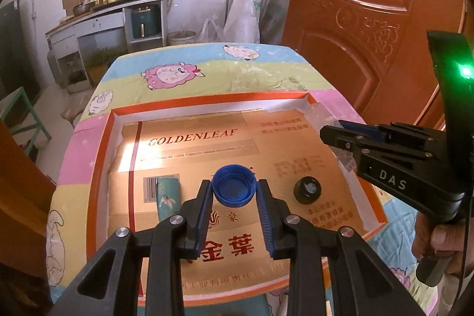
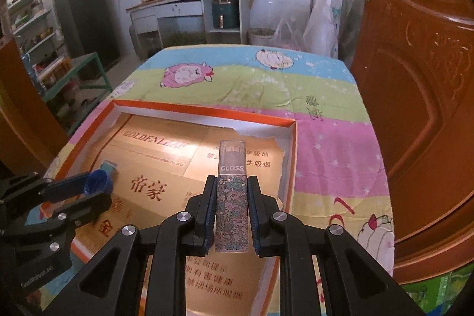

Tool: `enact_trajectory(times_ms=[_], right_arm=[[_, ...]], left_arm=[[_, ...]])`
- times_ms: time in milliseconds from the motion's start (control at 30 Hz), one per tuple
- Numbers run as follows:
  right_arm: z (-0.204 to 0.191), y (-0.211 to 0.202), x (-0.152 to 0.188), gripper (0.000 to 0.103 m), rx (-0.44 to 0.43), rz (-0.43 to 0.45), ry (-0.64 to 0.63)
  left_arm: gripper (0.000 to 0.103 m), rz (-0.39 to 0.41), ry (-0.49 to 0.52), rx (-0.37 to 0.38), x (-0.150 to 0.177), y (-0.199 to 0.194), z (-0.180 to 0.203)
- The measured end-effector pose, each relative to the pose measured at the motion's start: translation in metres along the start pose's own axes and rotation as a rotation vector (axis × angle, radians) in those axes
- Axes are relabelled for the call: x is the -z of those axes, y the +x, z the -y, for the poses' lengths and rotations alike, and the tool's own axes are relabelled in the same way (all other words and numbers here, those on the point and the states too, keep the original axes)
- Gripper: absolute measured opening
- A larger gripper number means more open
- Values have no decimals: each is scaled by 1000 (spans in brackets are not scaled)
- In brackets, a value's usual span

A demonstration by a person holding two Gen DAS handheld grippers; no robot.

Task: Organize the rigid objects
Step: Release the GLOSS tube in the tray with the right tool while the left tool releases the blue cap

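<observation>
Gloss tube (image 2: 232,191) lengthwise between clamped right fingers (image 2: 211,206), cap forward; left fingers (image 1: 204,206) clamped on blue cap (image 1: 235,185).

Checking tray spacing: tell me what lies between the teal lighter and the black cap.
In the left wrist view, the blue bottle cap, held in the left gripper, sits between the lighter and black cap.

The cap (image 1: 235,185) sits between the left claw's (image 1: 235,191) fingers, over the tray (image 1: 103,156). In the tray, a lighter (image 1: 169,194) lies left of that claw and a small lid (image 1: 308,189) right. The tube (image 2: 232,191) sits between the right claw's (image 2: 232,194) fingers, above the tray's right part.
</observation>
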State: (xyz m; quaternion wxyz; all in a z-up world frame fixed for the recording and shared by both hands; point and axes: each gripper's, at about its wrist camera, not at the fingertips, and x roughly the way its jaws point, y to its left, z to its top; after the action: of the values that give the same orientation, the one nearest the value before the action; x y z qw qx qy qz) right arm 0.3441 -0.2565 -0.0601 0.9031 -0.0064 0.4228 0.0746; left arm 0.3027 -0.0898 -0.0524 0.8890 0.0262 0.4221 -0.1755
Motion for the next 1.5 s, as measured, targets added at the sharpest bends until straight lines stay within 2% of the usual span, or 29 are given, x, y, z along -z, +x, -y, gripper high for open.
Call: enact_trajectory(times_ms=[400, 933, 1233, 1300, 1367, 1433, 1500], right_arm=[[5, 31, -4, 20, 11, -61, 0], [7, 48, 6, 20, 26, -95, 10], [8, 52, 9, 21, 25, -100, 15], [8, 52, 10, 21, 20, -94, 13], [8, 51, 11, 23, 21, -90, 10], [7, 50, 11, 24, 19, -86, 7], [7, 47, 12, 25, 18, -81, 3]], left_arm=[[31, -37, -20, -4, 0, 19, -2], [31, -99, -25, -2, 13, 43, -6], [31, -83, -16, -1, 14, 43, -3], [33, -83, -14, 4, 14, 43, -3], [45, -83, -13, 15, 15, 41, -2], [53, -79, -10, 23, 16, 39, -1], [53, -74, -4, 20, 17, 37, 0]])
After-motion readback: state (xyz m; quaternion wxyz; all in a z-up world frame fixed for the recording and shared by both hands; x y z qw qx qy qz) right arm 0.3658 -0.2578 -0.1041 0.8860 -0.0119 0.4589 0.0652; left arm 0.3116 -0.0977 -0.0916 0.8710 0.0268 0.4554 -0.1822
